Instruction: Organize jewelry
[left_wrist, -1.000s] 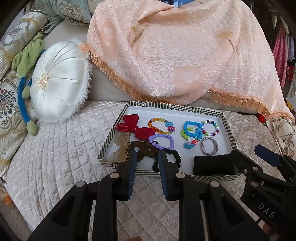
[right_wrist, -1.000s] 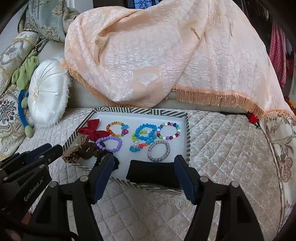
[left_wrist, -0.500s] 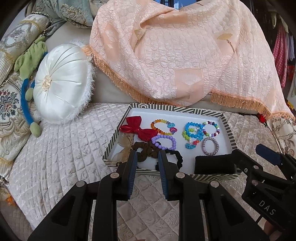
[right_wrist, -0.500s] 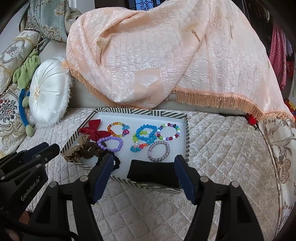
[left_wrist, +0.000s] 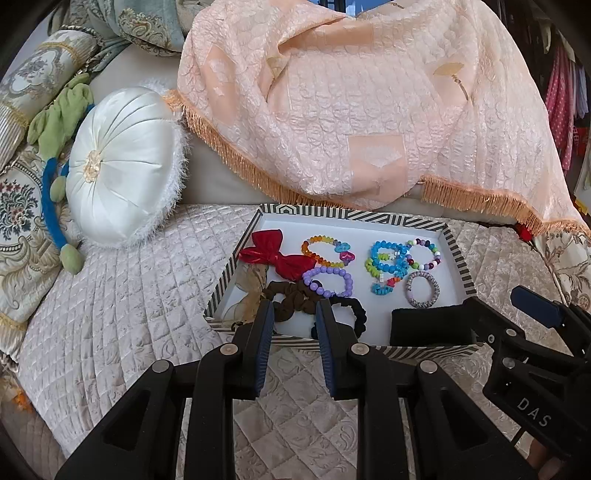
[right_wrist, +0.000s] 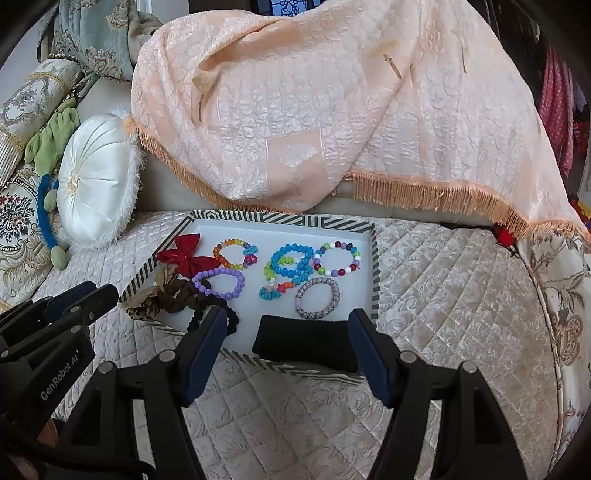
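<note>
Both tools hover empty at the near rim of the jewelry tray.

My left tool (left_wrist: 293, 319) is narrowly parted over the brown scrunchie (left_wrist: 291, 295) at lower centre, my right tool (right_wrist: 288, 334) spread wide around the black pad (right_wrist: 306, 343), gripping nothing. The tray (right_wrist: 280, 218) sits mid-frame on the quilted sofa seat; the bracelets lie in it, the purple bead bracelet (left_wrist: 328, 282) overlapping the scrunchie. I'd descend on one clear loop, avoiding neighbours. Versus a second ago the view has barely shifted; nothing has moved.
</note>
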